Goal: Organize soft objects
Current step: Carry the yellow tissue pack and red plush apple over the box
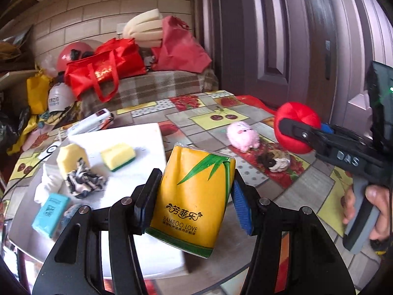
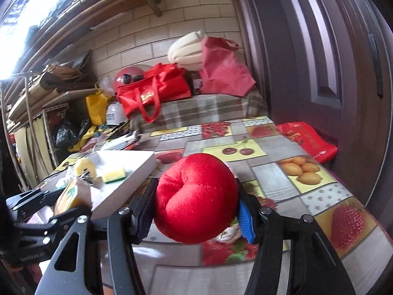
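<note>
Gripping glossy yellow tissue pack in left tongs, right tongs squeezing fuzzy round red plush

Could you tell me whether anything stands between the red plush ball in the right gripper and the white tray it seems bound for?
Yes. The left gripper, shut on the yellow tissue pack, sits at the near side of the white tray, left of the red plush ball. The bare patterned tablecloth elsewhere shows nothing in the way.
</note>
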